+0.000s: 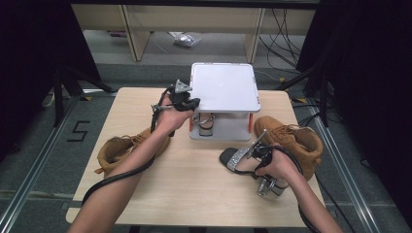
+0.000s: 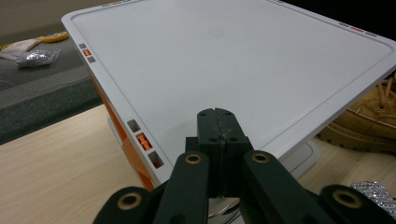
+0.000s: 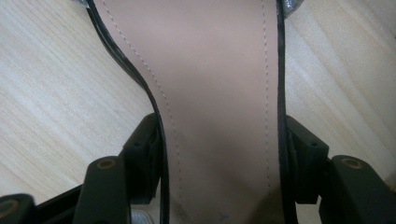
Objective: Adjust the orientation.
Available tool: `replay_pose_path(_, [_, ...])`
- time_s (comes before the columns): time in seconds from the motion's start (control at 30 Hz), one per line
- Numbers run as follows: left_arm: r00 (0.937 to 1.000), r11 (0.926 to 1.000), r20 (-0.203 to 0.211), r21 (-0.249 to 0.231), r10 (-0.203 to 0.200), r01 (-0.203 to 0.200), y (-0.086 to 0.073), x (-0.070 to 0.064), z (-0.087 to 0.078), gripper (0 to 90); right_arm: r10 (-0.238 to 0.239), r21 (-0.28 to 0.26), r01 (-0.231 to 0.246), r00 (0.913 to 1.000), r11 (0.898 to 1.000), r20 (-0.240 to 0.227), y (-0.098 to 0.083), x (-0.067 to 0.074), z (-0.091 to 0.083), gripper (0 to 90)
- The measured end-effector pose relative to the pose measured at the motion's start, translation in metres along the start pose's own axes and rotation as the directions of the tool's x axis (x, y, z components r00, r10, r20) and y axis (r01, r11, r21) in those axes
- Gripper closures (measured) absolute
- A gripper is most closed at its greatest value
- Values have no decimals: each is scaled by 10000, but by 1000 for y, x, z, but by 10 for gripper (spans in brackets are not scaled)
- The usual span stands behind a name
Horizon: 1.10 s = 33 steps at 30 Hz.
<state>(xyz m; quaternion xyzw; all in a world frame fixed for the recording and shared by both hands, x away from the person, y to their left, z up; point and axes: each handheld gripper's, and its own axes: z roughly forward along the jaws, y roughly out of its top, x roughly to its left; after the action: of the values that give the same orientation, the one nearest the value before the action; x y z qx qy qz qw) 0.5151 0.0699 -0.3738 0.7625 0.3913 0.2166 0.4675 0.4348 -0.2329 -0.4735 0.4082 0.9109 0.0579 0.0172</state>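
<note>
A silver high-heeled sandal (image 1: 233, 158) with a beige insole (image 3: 210, 70) lies on the table at the front right, its block heel (image 1: 269, 187) toward the person. My right gripper (image 3: 222, 144) straddles the insole, with a jaw touching each black edge of the sole. In the high view this right gripper (image 1: 253, 153) sits over the sandal's middle. My left gripper (image 2: 218, 114) is shut with nothing in it, and its tips hover over the near left edge of the white rack's top shelf (image 2: 233, 60). From above, the left gripper (image 1: 192, 103) is at the rack's (image 1: 223, 87) left side.
A tan boot (image 1: 121, 148) lies on its side at the table's left and another boot (image 1: 291, 136) at the right, beside the rack. A second silver sandal (image 1: 206, 124) stands on the rack's lower shelf. The wooden table (image 1: 194, 179) has bare room in front.
</note>
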Motion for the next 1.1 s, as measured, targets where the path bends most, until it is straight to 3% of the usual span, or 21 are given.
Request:
replay_pose_path(0.07, [10000,10000,6,4,-2,2,0,0,0,898,-150,11,150,9999,9999,-16,0,0,0,428])
replay_pose_path(0.13, [10000,10000,-12,18,7,-7,0,0,0,898,329,272,-324,9993,9991,-154,0,4,-2,433])
replay_pose_path(0.2, [10000,10000,-5,16,5,-5,0,0,0,898,563,139,-561,9984,9983,-111,-1,5,-1,436])
replay_pose_path(0.4, [10000,10000,20,-25,46,-46,0,0,0,898,700,-57,-700,9974,9975,-161,-7,11,-2,438])
replay_pose_path(0.47, [10000,10000,-20,20,78,-78,0,0,0,898,1276,-218,-1283,9913,9915,-321,-7,13,-6,438])
replay_pose_path(0.63, [10000,10000,87,17,23,-23,0,-1,1,898,2141,-920,-2170,9760,9718,-407,-7,18,-20,438])
replay_pose_path(0.7, [10000,10000,-13,19,59,-59,0,-1,0,898,2678,-1163,-2709,9626,9555,-421,-5,18,-24,439])
replay_pose_path(0.77, [10000,10000,10,17,48,-48,0,-1,0,898,2839,-1200,-2875,9577,9502,-459,-4,18,-25,439])
replay_pose_path(0.83, [10000,10000,-5,23,69,-69,0,0,0,898,3428,-1808,-3443,9385,9213,-404,3,17,-29,439])
replay_pose_path(0.9, [10000,10000,-17,11,74,-74,0,-1,0,898,3615,-1945,-3646,9309,9106,-523,7,17,-31,439])
replay_pose_path(0.93, [10000,10000,-21,26,97,-97,0,-1,0,898,3795,-2238,-3798,9241,8976,-459,11,16,-30,439])
replay_pose_path(0.97, [10000,9999,-24,29,96,-96,0,-1,0,898,3906,-2283,-3906,9194,8918,-472,14,15,-30,438])
replay_pose_path(1.03, [10000,10000,-13,27,62,-62,0,-1,0,898,4119,-2837,-4088,9098,8674,-515,21,11,-28,439])
replay_pose_path(1.07, [10000,10000,30,4,26,-26,0,0,0,898,4407,-2964,-4357,8961,8499,-534,25,9,-28,439])
replay_pose_path(1.1, [9999,9999,48,-86,-102,103,0,-1,1,898,4415,-3264,-4271,8967,8432,-328,28,7,-26,439])
